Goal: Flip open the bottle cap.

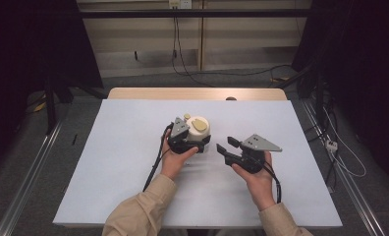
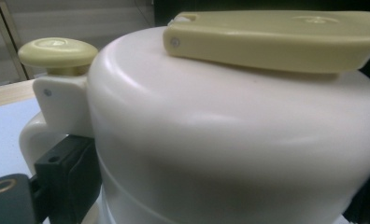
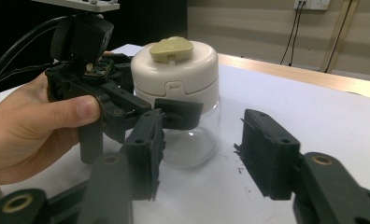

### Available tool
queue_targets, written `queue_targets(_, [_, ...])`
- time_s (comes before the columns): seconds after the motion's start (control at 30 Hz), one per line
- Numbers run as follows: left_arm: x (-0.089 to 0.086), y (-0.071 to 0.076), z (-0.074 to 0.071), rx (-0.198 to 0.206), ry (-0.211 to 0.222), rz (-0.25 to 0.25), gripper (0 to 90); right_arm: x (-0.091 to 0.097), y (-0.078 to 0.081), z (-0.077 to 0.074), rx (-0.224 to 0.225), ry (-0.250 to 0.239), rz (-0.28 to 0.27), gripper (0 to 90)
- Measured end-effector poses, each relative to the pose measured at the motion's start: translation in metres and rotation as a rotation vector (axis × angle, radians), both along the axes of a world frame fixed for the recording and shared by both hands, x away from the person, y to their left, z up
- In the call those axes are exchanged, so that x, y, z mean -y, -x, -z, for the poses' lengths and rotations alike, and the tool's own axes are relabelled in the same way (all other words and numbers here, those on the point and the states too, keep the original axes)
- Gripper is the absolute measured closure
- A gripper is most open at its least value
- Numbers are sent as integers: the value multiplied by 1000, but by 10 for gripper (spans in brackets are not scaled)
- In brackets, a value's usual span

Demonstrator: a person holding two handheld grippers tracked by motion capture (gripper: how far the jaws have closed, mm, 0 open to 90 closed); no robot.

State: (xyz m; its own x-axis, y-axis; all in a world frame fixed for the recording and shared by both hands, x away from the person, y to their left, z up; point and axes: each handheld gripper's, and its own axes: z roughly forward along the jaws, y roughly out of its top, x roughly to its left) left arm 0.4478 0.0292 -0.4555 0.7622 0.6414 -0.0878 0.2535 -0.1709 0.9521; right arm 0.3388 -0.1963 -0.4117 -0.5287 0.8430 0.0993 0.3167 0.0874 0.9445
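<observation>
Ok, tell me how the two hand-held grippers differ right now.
The left hand-held gripper is clamped around the white jar, while the right hand-held gripper holds nothing, its jaws apart in the air. The left one is right against the jar; the right one hangs beside it, clear of it, its jaws pointing toward it. Both are black, each held in one hand over the white table, with a grey three-cornered plate on top.

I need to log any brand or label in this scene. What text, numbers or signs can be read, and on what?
None can be read.
The jug's white lid, its beige flap and beige knob are plain.
The grey plate on the right gripper is plain too.
</observation>
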Motion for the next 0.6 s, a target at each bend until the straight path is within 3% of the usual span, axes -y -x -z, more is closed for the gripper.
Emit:
queue_targets(0.13, [0, 0, 0, 0, 0, -1, 61, -5, -4, -2, 5, 27, -8, 611])
queue_targets(0.43, [0, 0, 0, 0, -2, -3, 61, -13, -16, -5, -59, 28, -33, 782])
queue_targets(0.6, [1, 0, 0, -1, 2, -2, 61, -19, -20, -8, -69, 29, -63, 870])
